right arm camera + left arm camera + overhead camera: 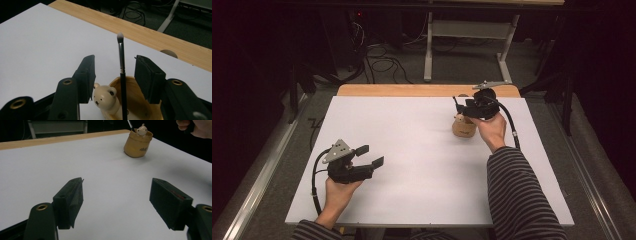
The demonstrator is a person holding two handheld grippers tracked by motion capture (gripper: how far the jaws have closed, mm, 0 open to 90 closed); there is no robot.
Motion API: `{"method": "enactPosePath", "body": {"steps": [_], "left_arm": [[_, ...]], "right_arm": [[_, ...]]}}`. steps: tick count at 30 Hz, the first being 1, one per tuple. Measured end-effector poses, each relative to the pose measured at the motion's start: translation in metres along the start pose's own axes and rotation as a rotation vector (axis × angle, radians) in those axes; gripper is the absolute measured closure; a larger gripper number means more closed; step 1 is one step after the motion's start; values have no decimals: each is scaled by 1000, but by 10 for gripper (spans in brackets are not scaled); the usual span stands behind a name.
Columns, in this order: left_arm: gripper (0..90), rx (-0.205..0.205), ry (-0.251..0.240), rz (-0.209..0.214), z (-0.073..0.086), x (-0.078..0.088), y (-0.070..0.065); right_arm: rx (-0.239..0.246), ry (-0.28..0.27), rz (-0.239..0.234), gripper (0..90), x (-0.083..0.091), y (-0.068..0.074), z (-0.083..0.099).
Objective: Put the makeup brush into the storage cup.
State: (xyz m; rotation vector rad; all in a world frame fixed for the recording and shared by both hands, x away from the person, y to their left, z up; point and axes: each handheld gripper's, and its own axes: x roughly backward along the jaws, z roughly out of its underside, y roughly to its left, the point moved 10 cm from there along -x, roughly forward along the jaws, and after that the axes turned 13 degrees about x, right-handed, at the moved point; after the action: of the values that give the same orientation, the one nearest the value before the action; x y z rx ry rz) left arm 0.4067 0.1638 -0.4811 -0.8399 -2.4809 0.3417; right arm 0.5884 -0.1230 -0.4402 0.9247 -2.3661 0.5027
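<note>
The makeup brush [121, 65] stands nearly upright in the bear-faced wooden holder [463, 127] at the bench's [412, 150] far right, between the right hand-held gripper's [115, 75] parted jaws, untouched. The left hand-held gripper [369, 156], also parted and empty, rests well apart.

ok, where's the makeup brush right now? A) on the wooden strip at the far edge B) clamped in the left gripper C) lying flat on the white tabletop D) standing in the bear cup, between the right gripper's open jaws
D: in the right gripper view the brush stands upright in the bear cup, and the right gripper has its pads apart on either side, neither pressing on it.
</note>
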Motion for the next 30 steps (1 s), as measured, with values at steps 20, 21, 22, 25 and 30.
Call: {"method": "enactPosePath", "body": {"steps": [20,21,22,25,30], "left_arm": [[273,-4,0,3,0,0,-1],[273,-4,-1,3,0,0,-1],[273,-4,-1,2,0,0,-1],[273,-4,0,3,0,0,-1],[273,-4,0,2,0,0,-1]], "right_arm": [[16,-34,-2,502,15,3,-8],[17,-36,0,502,16,2,-8],[14,-35,0,502,17,2,-8],[21,-36,0,501,19,2,-7],[24,-43,0,500,23,2,-8]]}}
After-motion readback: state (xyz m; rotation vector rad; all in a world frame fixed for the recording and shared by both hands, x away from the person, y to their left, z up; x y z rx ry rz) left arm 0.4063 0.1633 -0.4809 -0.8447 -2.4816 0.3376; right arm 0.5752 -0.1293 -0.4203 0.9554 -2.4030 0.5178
